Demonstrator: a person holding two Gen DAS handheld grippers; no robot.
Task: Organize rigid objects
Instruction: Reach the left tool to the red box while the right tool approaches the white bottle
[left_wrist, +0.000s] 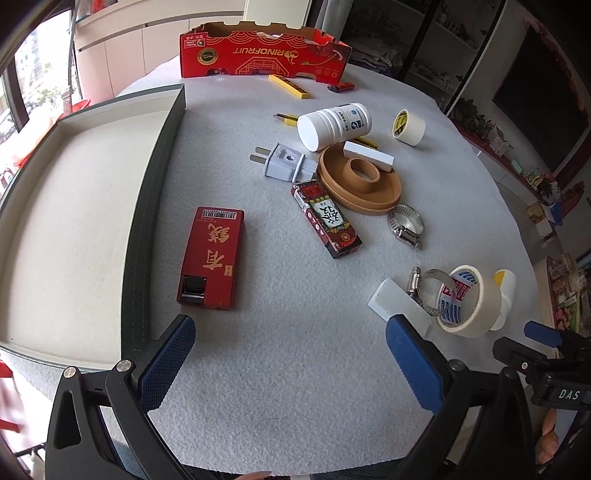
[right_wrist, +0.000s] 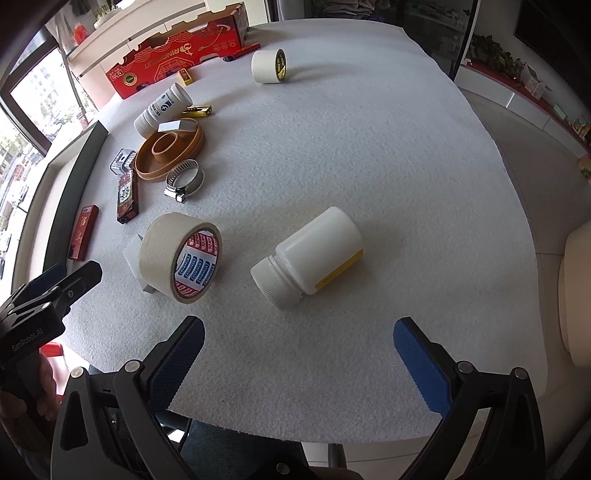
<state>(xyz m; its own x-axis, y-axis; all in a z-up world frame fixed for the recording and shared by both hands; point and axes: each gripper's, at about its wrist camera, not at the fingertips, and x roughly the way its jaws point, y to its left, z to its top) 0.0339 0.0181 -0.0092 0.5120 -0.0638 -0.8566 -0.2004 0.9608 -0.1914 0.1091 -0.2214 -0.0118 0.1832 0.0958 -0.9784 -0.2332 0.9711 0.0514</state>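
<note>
Above the white felt table (right_wrist: 369, 147), both grippers' fingers gape wide and empty, the right gripper (right_wrist: 297, 354) facing a toppled white bottle (right_wrist: 310, 258).

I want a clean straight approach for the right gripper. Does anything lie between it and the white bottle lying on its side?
Nothing: in the right wrist view only bare white felt separates the open right gripper from the white bottle.
</note>
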